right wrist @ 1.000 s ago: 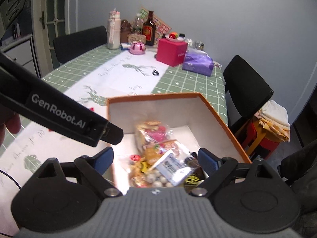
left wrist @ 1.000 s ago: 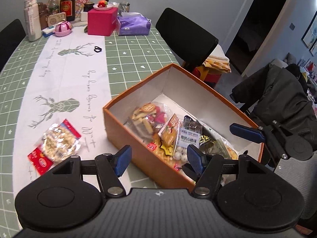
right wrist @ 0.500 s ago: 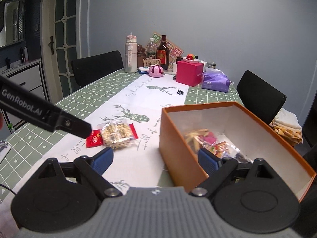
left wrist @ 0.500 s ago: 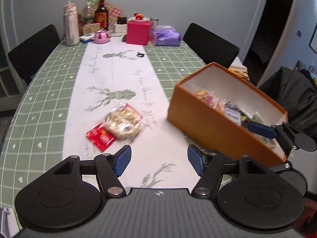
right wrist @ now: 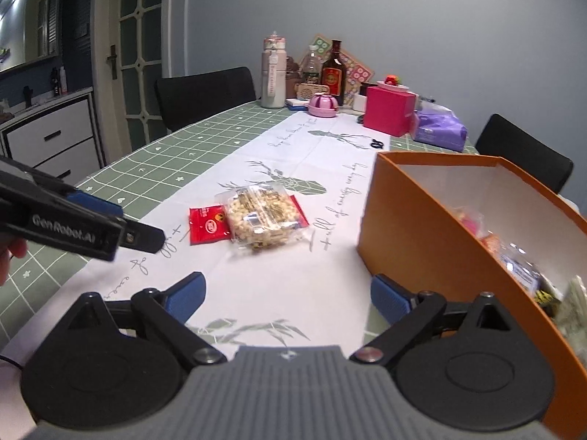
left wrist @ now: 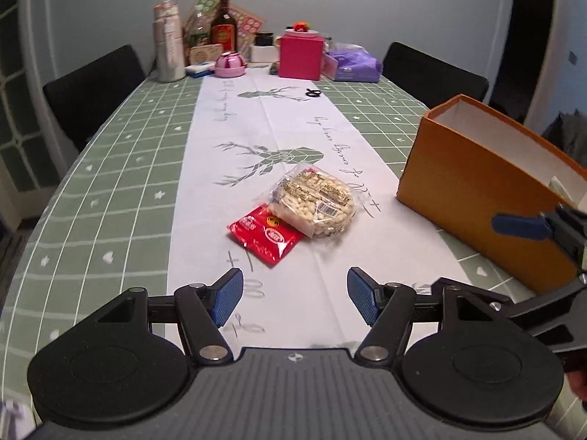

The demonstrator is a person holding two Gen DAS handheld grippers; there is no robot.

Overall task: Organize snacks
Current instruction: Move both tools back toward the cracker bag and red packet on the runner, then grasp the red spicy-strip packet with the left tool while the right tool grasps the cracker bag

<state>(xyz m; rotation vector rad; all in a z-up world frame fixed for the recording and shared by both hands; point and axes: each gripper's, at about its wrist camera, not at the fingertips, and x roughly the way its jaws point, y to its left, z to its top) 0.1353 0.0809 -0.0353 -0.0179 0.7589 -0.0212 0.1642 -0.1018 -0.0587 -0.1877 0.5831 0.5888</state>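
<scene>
Both grippers swung off the orange box (right wrist: 433,242) toward the table; left gripper (left wrist: 294,295) gapes empty, right gripper (right wrist: 287,295) still opening, empty. Most snacks boxed; peanut pack (left wrist: 313,203) and red packet (left wrist: 265,235) left on the runner.

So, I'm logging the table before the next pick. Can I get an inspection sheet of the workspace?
Surface: green checked tablecloth with white deer runner.
Job's things: clear puffed-snack pack overlapping red packet; orange box holding snacks.
Clutter: bottles, pink box, purple pack at far end.
Grippers: left gripper open, empty; right gripper empty, jaws opening.
Cables: thin dark line at the right view's lower left edge, unclear.
Surroundings: black chairs, grey wall, glazed door, drawers.
</scene>
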